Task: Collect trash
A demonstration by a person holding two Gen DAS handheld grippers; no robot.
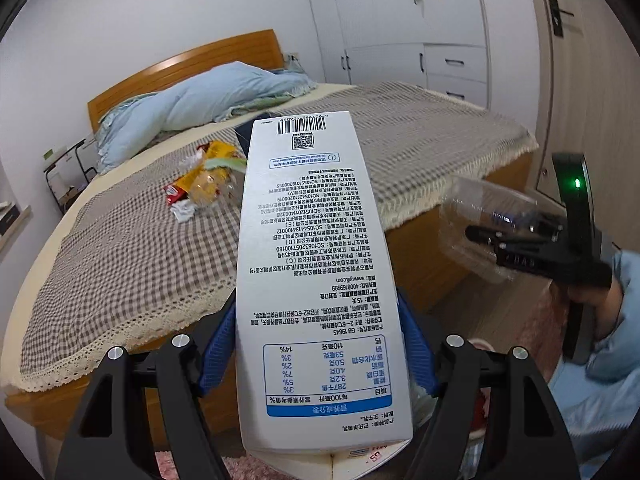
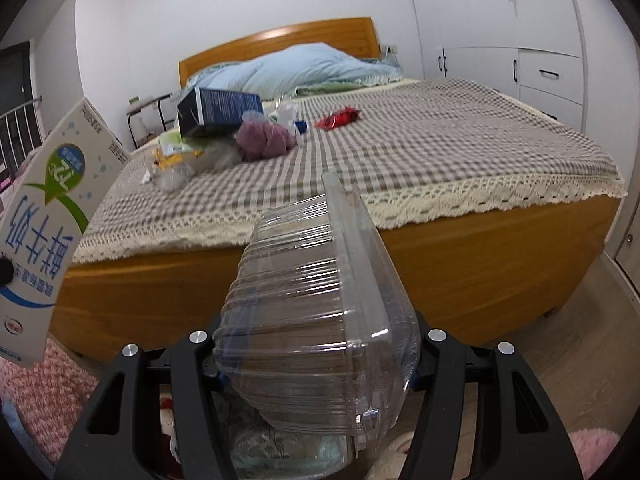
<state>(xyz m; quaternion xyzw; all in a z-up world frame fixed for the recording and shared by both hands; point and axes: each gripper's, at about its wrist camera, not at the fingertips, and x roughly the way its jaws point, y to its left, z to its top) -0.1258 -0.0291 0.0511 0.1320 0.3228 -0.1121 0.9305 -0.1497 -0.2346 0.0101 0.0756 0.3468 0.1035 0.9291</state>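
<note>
- On the wooden bed's grey checked lace-edged cover (image 2: 420, 152), beside white wardrobes (image 2: 500, 40), lie a dark blue box (image 2: 218, 110), purple bag (image 2: 264, 140) and red wrapper (image 2: 338, 118).
- Left gripper (image 1: 316, 360) clamps a white printed milk carton (image 1: 316, 280).
- Right gripper (image 2: 316, 356) clamps a clear ribbed plastic container (image 2: 316, 300).

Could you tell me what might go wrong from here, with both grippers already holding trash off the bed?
1. The left gripper pinches the tall milk carton only near one end, so it may pivot or slip out.
2. The right gripper clamps a thin clear plastic container, which could buckle and pop free.
3. With both full, the trash pile on the bed waits.
</note>
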